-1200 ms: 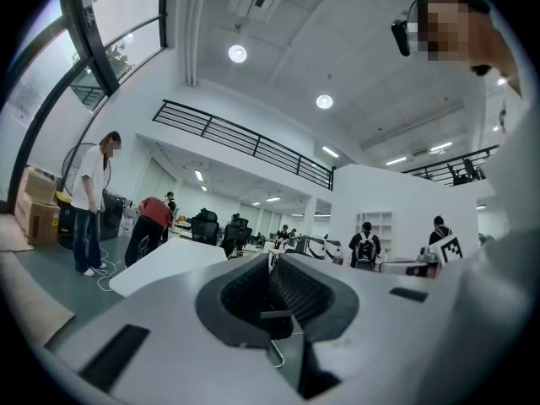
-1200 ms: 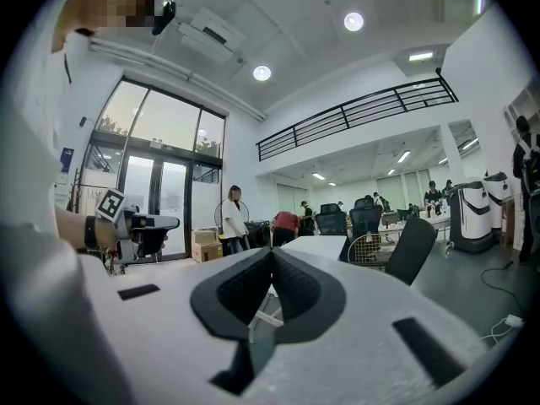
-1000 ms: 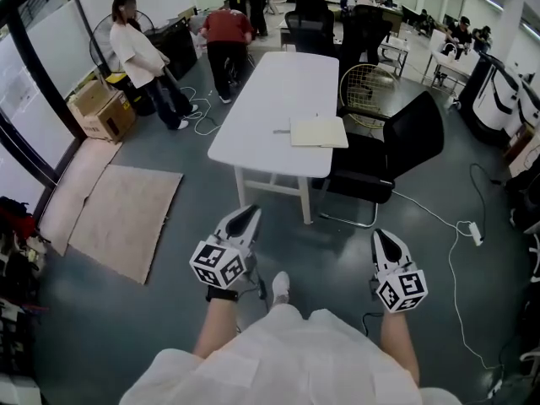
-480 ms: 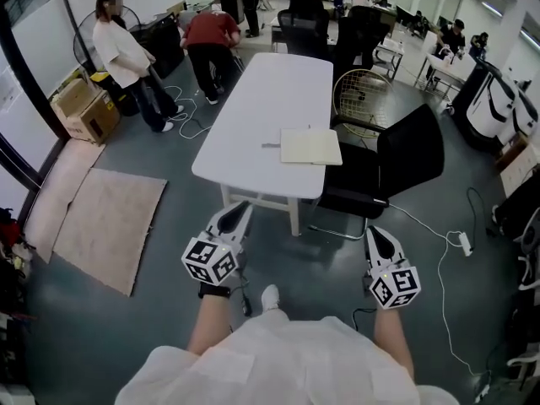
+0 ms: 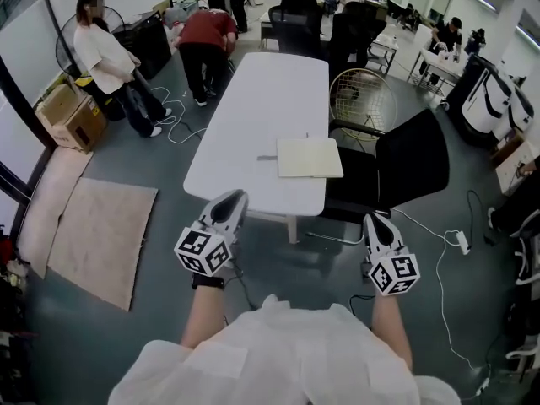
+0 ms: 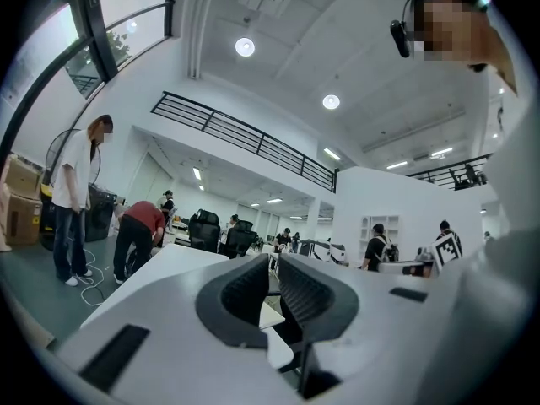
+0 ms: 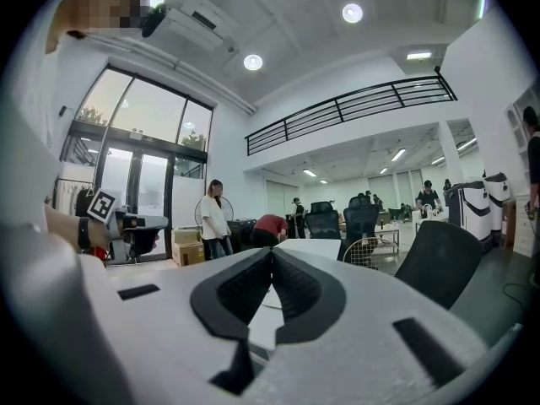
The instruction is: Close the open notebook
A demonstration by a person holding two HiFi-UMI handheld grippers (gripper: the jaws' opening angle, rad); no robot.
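In the head view an open cream notebook (image 5: 310, 157) lies flat on the near right part of a long white table (image 5: 253, 108). A pen (image 5: 267, 158) rests just left of it. Both grippers are held level in front of me, short of the table's near edge. My left gripper (image 5: 234, 197) (image 6: 272, 261) points at the table's near left corner. Its jaws are drawn together to a thin slit with nothing in it. My right gripper (image 5: 376, 218) (image 7: 271, 253) is shut and empty, and sits off the table's right side.
A black office chair (image 5: 396, 163) stands against the table's right side, with a round wire frame (image 5: 363, 99) behind it. Two people (image 5: 101, 53) (image 5: 205, 45) stand at the far left near cardboard boxes (image 5: 67, 112). On the floor lie a beige mat (image 5: 93, 230) and a power strip (image 5: 461, 243).
The table and notebook have come closer in the head view as I walk forward. Both grippers moved ahead with me and kept the same pose and state.
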